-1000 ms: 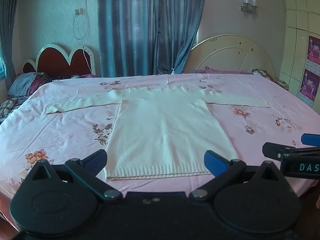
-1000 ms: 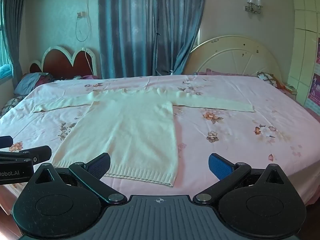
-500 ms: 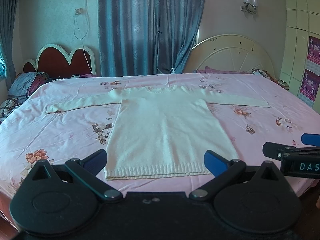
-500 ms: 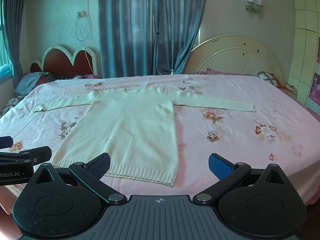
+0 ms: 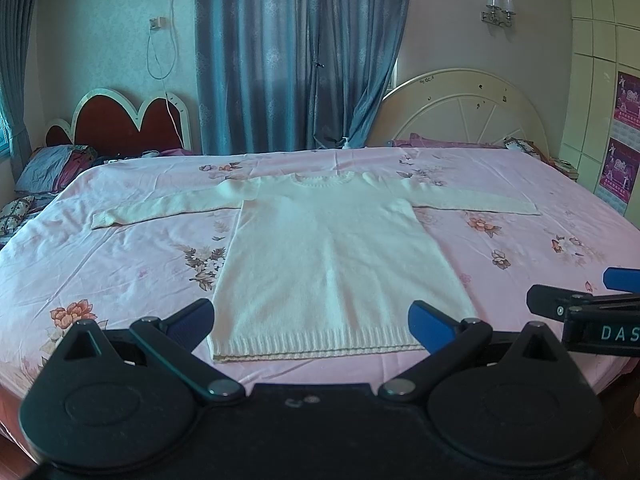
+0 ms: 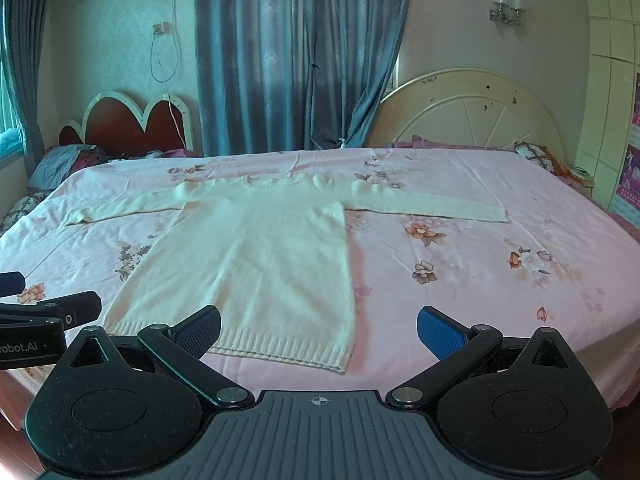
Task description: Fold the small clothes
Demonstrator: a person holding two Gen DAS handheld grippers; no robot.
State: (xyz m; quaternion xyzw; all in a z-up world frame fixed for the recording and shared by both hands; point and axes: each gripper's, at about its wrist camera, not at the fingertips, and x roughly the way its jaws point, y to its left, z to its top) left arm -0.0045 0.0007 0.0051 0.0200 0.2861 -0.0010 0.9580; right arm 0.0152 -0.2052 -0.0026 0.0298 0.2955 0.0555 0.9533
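Cream knit sweater (image 5: 328, 264) lies flat and unfolded on the pink floral bed (image 5: 120, 272), both long sleeves spread straight out sideways, ribbed hem nearest, round neckline at far end.

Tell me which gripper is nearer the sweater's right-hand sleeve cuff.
Right. The right gripper hovers off the hem's right corner, same side as the cuff; the left gripper faces the hem's middle.

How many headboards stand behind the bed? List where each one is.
2. A red heart-shaped headboard stands at the far left, behind the pillows. A cream arched headboard stands at the far right. The curtains hang between them.
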